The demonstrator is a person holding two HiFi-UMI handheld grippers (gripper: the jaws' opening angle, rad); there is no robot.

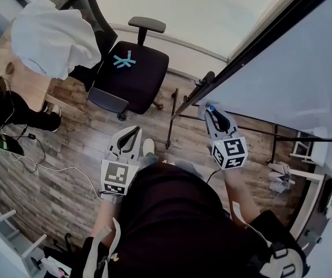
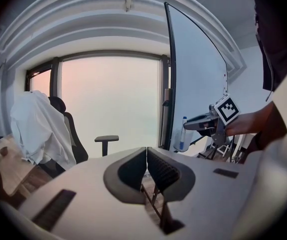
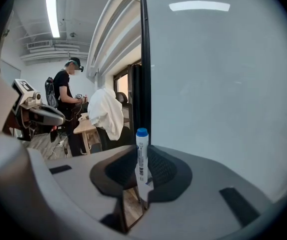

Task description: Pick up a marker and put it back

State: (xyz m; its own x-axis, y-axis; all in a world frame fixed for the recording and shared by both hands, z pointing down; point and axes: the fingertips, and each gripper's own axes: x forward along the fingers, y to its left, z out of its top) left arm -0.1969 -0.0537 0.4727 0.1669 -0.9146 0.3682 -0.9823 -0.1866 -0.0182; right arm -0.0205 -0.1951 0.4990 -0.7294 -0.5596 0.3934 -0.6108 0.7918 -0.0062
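A white marker with a blue cap (image 3: 142, 155) stands upright between the pads of my right gripper (image 3: 141, 171), which is shut on it. The head view shows that right gripper (image 1: 212, 116) held up close to the whiteboard (image 1: 293, 68), the marker's blue cap (image 1: 211, 108) just showing at its tip. In the left gripper view the same marker (image 2: 184, 133) shows at the board's edge. My left gripper (image 1: 130, 136) hangs lower, over the wooden floor, its jaws pressed together with nothing between them (image 2: 146, 166).
A black office chair (image 1: 128, 68) stands ahead on the wooden floor, with a white cloth (image 1: 53, 33) draped over another chair at the left. The whiteboard's stand legs (image 1: 172, 117) lie between the grippers. Another person (image 3: 66, 101) stands by a wooden table far off.
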